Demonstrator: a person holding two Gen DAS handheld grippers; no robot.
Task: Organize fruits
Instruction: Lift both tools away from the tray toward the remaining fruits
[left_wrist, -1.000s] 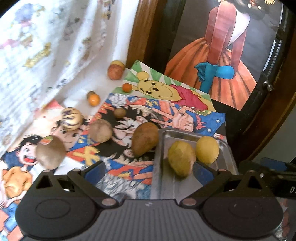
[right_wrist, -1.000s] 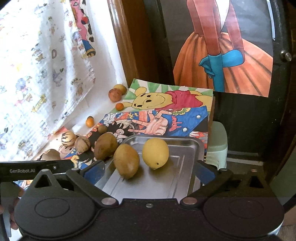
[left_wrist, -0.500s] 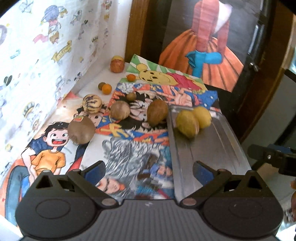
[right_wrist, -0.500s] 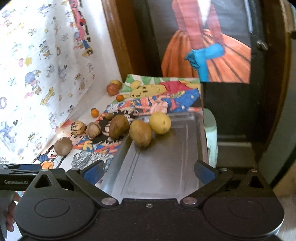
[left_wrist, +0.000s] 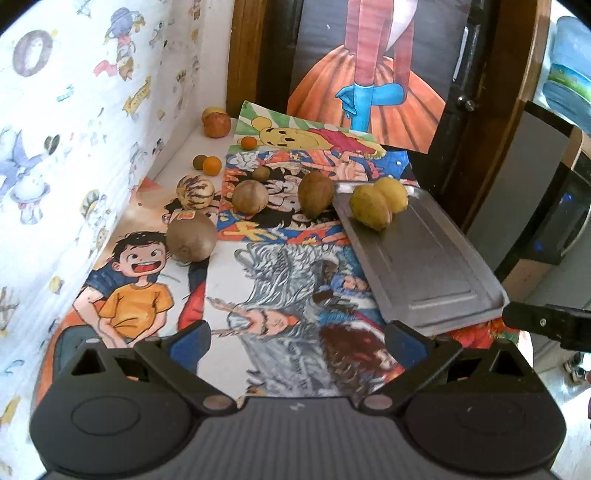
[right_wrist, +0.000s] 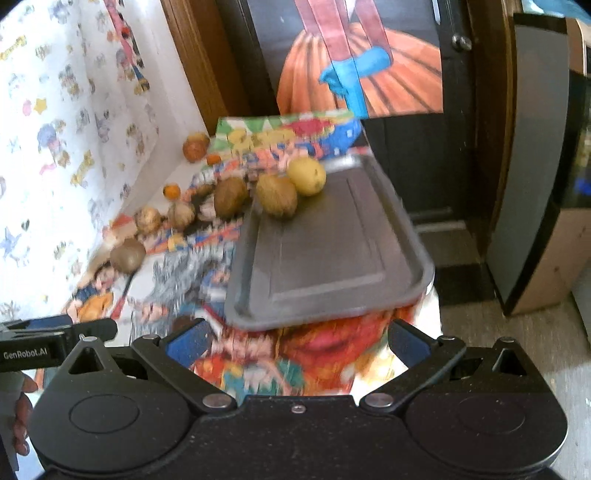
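Observation:
A metal tray (left_wrist: 424, 266) (right_wrist: 332, 254) lies on the right side of a cartoon-covered table, holding a yellow-green fruit (left_wrist: 370, 212) (right_wrist: 277, 195) and a yellow lemon (left_wrist: 393, 194) (right_wrist: 306, 175) at its far end. On the table to its left lie a brown fruit (left_wrist: 316, 194) (right_wrist: 229, 195), a round brown fruit (left_wrist: 250, 196), a striped melon-like fruit (left_wrist: 195, 190), a kiwi-like fruit (left_wrist: 191, 240) (right_wrist: 127, 254) and small oranges (left_wrist: 212, 165). My left gripper (left_wrist: 297, 338) is open, well short of the fruits. My right gripper (right_wrist: 295, 341) is open at the tray's near edge, empty.
More fruit (left_wrist: 215, 123) sits in the far corner by a wooden door frame (left_wrist: 243, 55). A patterned wall (left_wrist: 74, 129) bounds the left side. The table's right edge drops to the floor (right_wrist: 517, 332) beside a dark cabinet (right_wrist: 535, 147).
Both grippers have pulled back and risen away from the tray and fruits, so more of the table shows. The fruits have not moved. The right wrist view is blurred from motion.

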